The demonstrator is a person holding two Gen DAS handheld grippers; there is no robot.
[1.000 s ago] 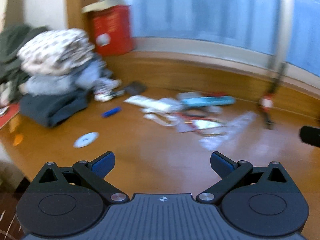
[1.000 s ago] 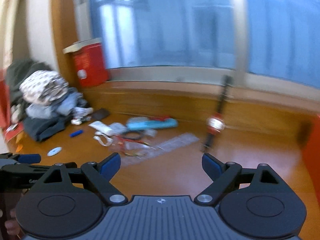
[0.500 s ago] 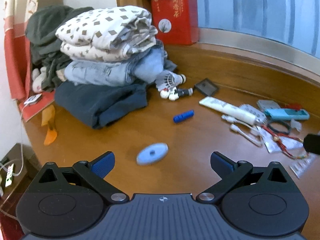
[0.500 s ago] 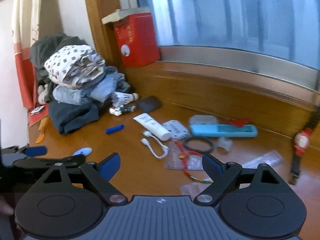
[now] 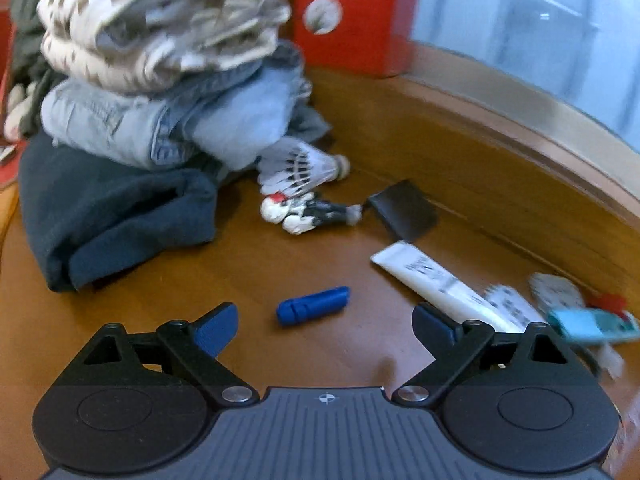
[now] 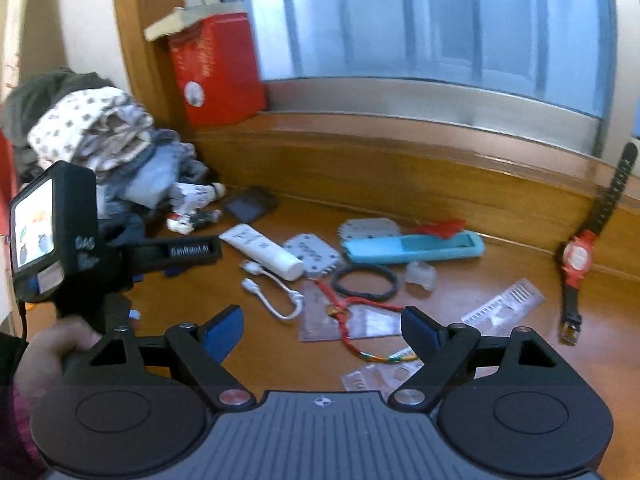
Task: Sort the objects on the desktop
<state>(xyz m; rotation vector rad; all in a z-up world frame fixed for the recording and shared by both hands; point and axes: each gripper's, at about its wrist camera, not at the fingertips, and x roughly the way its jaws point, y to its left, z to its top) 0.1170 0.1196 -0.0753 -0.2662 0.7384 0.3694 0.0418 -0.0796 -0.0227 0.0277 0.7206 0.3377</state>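
Glossy orange-brown wood table, reflective, with clutter spread over it. Left claw wide open, empty, blue pads on black linkage arms; a small blue plastic cylinder, ribbed at one end, lies on the table just ahead between the fingers, not touched. Beyond it a white feathered shuttlecock rests against a folded clothes pile: dark navy fabric at the bottom, light denim in the middle, cream patterned cloth on top. Just beside the shuttlecock a small black-and-white toy figure lies flat, next to a flat dark square card. White squeeze tube with dark print lies diagonally, right of the cylinder. Red cardboard box stands at the back by the window. Right claw also wide open, empty, above a red braided cord lying over clear plastic sheets. In the right wrist view: a white short cable, a black rubber ring, a teal silicone-cased long remote, two pale hexagon-edged pads, a small clear plastic cap, a clear ruler, slightly blurred, and a red watch with a black strap propped against the wood ledge, well apart from the rest. A hand at the left edge grips the left device's handle.
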